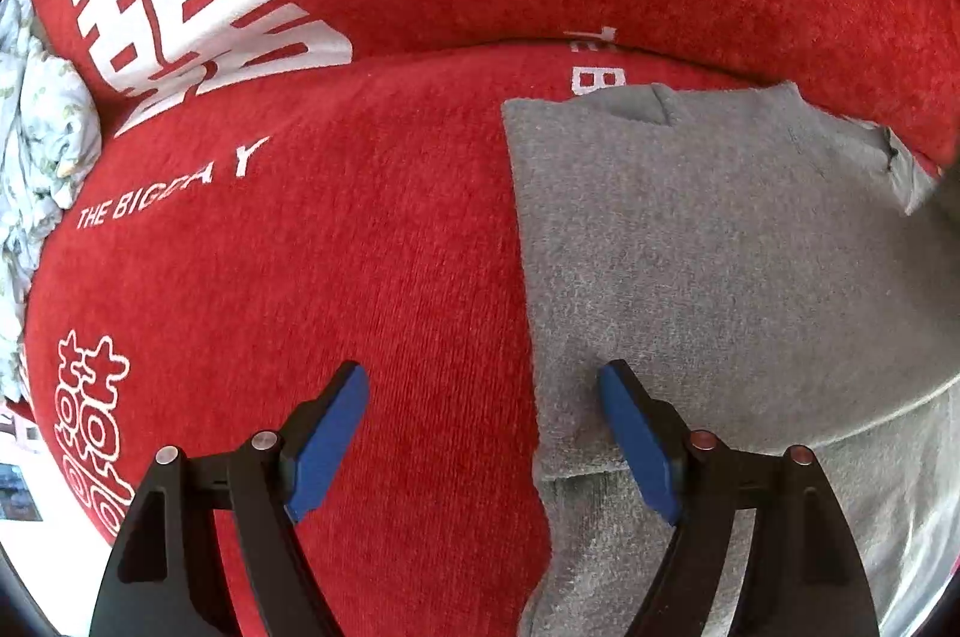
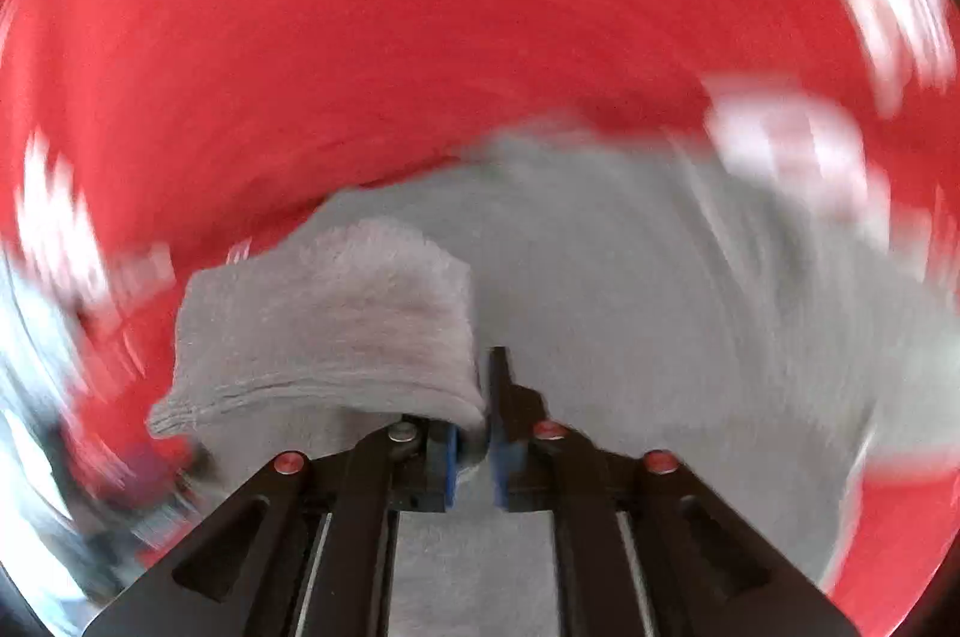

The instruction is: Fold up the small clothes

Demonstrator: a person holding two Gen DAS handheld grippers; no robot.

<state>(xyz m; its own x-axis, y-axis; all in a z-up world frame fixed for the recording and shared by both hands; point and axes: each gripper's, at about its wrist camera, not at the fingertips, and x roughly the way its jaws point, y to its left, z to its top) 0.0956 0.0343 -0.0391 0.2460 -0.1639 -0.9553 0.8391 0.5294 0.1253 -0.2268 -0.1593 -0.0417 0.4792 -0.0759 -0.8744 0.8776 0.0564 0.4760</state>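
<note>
Hovering with fingers spread, the left gripper (image 1: 483, 433) straddles the near left edge of the grey garment (image 1: 708, 241), which lies flat on the red blanket (image 1: 300, 277); a floral cloth (image 1: 36, 144) sits far left. From the right wrist, blurred, the right gripper (image 2: 477, 433) pinches a garment fold, lifted.

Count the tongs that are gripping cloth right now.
1. The right tongs are shut on a fold of the grey garment. The left tongs hang open over the garment's left edge, gripping nothing.
</note>
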